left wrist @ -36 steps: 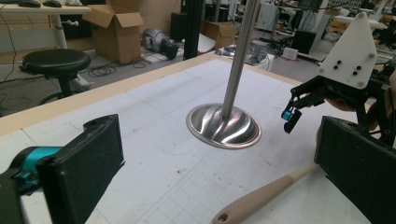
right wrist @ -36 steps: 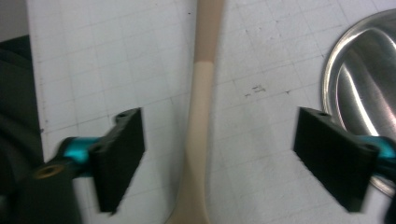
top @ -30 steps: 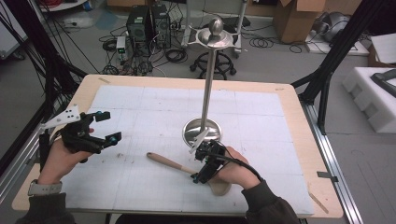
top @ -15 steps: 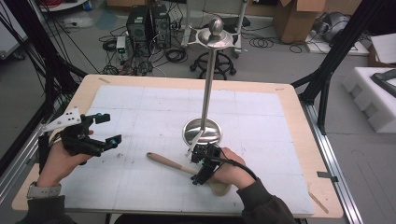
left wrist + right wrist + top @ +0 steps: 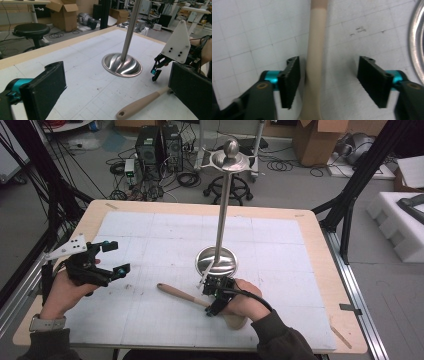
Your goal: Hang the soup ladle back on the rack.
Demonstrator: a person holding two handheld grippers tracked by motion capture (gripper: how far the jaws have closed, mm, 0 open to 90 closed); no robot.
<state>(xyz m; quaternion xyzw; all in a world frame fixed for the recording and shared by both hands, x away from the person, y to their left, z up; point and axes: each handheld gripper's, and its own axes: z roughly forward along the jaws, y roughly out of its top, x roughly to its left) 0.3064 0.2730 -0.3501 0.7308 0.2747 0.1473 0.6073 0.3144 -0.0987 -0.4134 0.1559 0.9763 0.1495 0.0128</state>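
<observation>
A wooden utensil with a pale round handle (image 5: 176, 293) (image 5: 140, 103) lies on the white gridded mat, in front of a steel stand (image 5: 216, 261). My right gripper (image 5: 207, 299) (image 5: 332, 82) points down over that handle (image 5: 314, 62). Its jaws have just been closing, with the handle between them. One pad sits right beside the handle and the other stands well apart, so it is open. My left gripper (image 5: 117, 257) (image 5: 117, 92) hovers open at the mat's left side, with nothing between its pads.
The stand has a round dished base (image 5: 122, 65), a tall thin pole (image 5: 222, 210) and a dish with a ball on top (image 5: 230, 157). Its rim (image 5: 417, 45) lies close to my right gripper. Wooden table edges (image 5: 320, 235) frame the mat.
The right gripper's jaws have narrowed around the wooden handle while the hand stayed almost in place. The left gripper has not moved.
</observation>
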